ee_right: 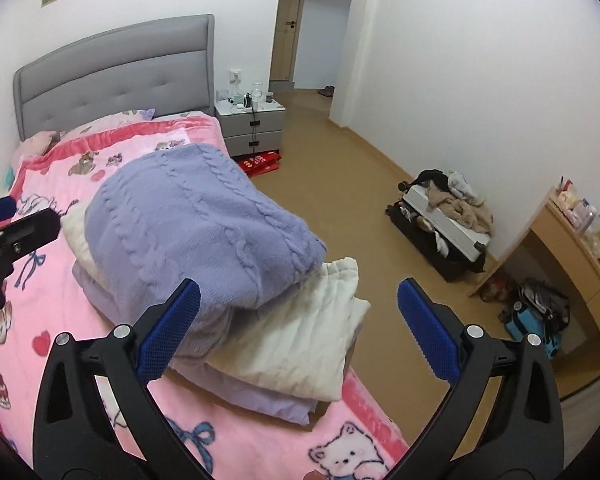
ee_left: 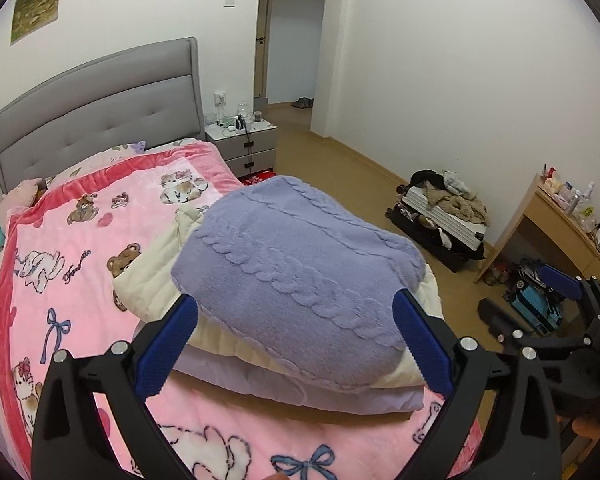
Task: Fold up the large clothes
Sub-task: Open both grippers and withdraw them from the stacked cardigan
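Note:
A folded lavender cable-knit sweater [ee_left: 300, 256] lies on top of a stack: under it a cream quilted garment [ee_left: 156, 276] and a pale lilac folded piece [ee_left: 340, 396]. The stack rests on the bed's pink cartoon blanket [ee_left: 80, 248]. My left gripper [ee_left: 296, 312] is open and empty, its blue pads either side of the sweater's near edge. In the right wrist view the sweater [ee_right: 196, 228] tops the cream garment [ee_right: 300, 340]; my right gripper [ee_right: 298, 300] is open and empty, at the stack's right corner near the bed edge. The left gripper [ee_right: 0, 216] shows at far left.
Grey padded headboard [ee_left: 100, 120] and a bedside table [ee_left: 242, 144] stand at the back. An open suitcase heaped with clothes [ee_right: 448, 216] lies on the wood floor by the wall. A wooden desk [ee_right: 572, 248] with bottles stands at right, bags under it. A doorway [ee_right: 300, 28] opens behind.

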`<state>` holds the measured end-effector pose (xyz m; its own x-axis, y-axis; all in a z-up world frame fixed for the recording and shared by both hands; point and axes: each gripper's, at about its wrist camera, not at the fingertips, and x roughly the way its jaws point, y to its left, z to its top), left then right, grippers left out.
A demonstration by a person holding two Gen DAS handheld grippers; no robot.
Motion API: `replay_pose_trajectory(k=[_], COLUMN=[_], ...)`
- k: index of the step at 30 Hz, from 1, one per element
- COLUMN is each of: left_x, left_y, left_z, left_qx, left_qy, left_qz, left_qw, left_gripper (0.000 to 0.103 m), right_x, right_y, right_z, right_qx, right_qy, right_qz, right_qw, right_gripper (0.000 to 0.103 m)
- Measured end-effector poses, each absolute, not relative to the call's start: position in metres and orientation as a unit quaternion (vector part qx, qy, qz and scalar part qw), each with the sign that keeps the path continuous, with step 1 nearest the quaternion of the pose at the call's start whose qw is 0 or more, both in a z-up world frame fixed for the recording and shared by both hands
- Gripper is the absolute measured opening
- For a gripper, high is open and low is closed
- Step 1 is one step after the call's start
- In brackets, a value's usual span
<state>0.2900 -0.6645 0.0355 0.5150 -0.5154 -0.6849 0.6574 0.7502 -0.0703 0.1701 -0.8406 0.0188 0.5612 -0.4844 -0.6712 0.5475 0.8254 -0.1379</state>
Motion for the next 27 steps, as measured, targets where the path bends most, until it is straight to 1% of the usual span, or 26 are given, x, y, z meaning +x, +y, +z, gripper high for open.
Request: replay_pose_trajectory(k=[12,23,27], left_x=[0.277,0.275,0.274], left_y=[-0.657,-0.649,-0.648], left_z=[0.042,0.040,0.039], left_qx=[0.109,0.114,0.117], left_qy=[0.354,0.346,0.351], left_qz=[-0.339,-0.324,-0.325], left_qw=[0.865,0.873,0.870], left_gripper=[0.096,0.096,0.096], right_x=[0.145,0.144,0.147], right_y=[-0.827,-0.826,-0.825], right_z=[0.030,0.030,0.027], right_qx=[0.061,0.085,0.075], right_qy=[0.355,0.352,0.356], right_qz=[-0.297,-0.277,-0.285], right_qw=[0.884,0.890,0.887], right_gripper=[0.095,0.095,0.095])
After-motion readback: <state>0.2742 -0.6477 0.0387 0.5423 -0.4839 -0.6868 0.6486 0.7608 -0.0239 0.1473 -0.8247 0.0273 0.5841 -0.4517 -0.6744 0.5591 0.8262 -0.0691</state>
